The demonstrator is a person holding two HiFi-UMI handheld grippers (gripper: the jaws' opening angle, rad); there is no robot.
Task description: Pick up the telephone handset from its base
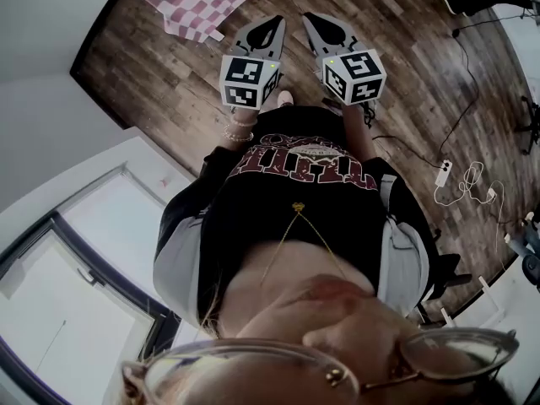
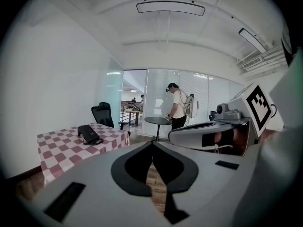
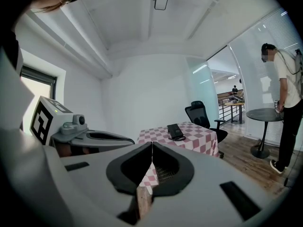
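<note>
The phone (image 2: 89,134) sits on the table (image 2: 57,152), near the middle of its checked cloth. It is dark and low, and too small here to tell handset from base. What looks like a cord loops at its near end.

By my judgement the handset is light, rigid plastic, smooth enough to slip. It is best taken across its narrow middle bar, clear of the thicker ends. It should be lifted gently, since a cord would tug the base along the cloth.

Both grippers are well short of the table, held up in the air and aimed toward it. The left gripper (image 2: 152,143) has its jaws closed tip to tip with nothing between them. The right gripper (image 3: 152,143) is the same, pads meeting and empty. Neither touches the phone or the table. Either one will need to spread its jaws before it reaches the table.
</note>
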